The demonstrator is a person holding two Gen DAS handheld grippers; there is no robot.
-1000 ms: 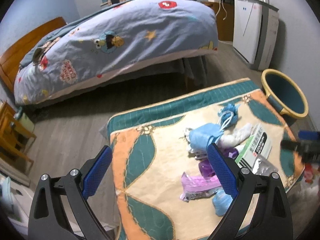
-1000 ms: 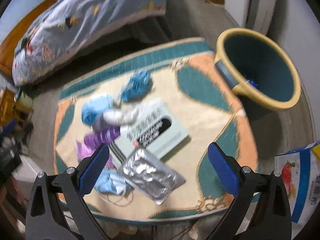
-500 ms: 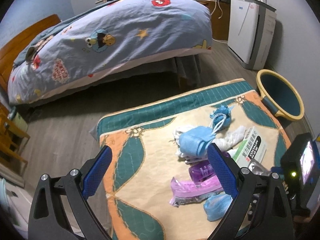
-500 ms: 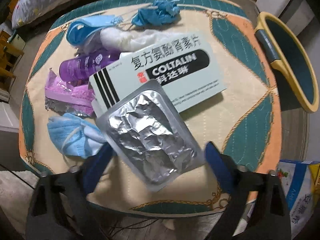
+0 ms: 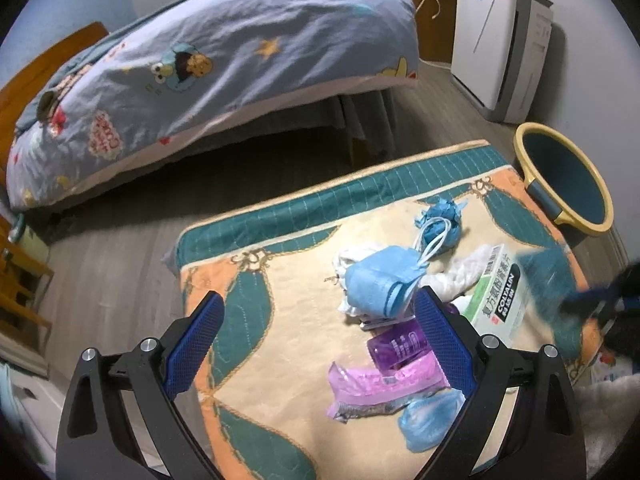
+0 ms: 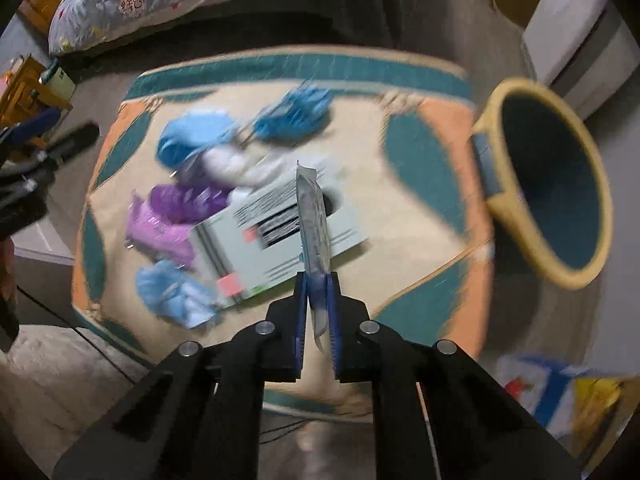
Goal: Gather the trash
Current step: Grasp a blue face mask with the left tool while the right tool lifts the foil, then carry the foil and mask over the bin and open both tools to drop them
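Trash lies on a table under a quilted cloth (image 5: pixel 256 264): a blue mask (image 5: pixel 384 280), a crumpled blue wad (image 5: pixel 440 220), white tissue, a medicine box (image 5: pixel 500 296), a purple bottle (image 5: pixel 396 346), a pink wrapper (image 5: pixel 372 388). My left gripper (image 5: pixel 318 300) hangs open above the cloth with nothing between its fingers. My right gripper (image 6: pixel 318 280) is shut on a silver blister pack (image 6: pixel 314 216), held edge-on above the medicine box (image 6: pixel 280 236). The yellow-rimmed bin (image 6: pixel 560 184) stands to its right. In the left wrist view the right gripper (image 5: pixel 592 296) is a blur at the right edge.
A bed (image 5: pixel 240 60) with a cartoon quilt fills the far side. A white appliance (image 5: pixel 492 40) stands by the wall behind the bin (image 5: pixel 532 136). Wooden furniture (image 5: pixel 16 280) is at the left. A printed packet (image 6: pixel 532 380) lies on the floor near the table's corner.
My right gripper came down over the blister pack, closed on it and lifted it off the box, turning it edge-on. My left gripper drifted slightly lower toward the table.
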